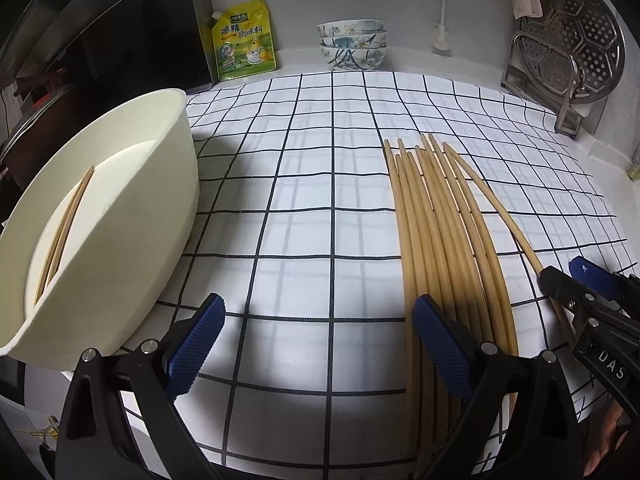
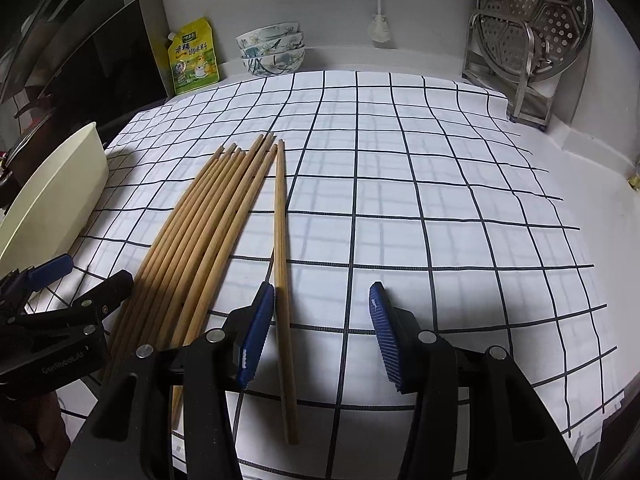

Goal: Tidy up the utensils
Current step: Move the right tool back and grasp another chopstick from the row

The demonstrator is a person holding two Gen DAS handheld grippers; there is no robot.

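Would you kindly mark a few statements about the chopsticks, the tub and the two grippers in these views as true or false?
1. Two wooden chopsticks already lie inside the cream oval plastic tub. True.
2. The right gripper is clamped on a chopstick. False: its jaws stand open, and the lone chopstick lies between them on the white black-checked cloth.
3. The left gripper is open and holds nothing. True.
4. The bundle of wooden chopsticks on the cloth lies inside the tub. False: it lies on the cloth, apart from the tub.
5. The stacked floral ceramic bowls stand on the checked cloth. False: they stand behind it, by the wall.
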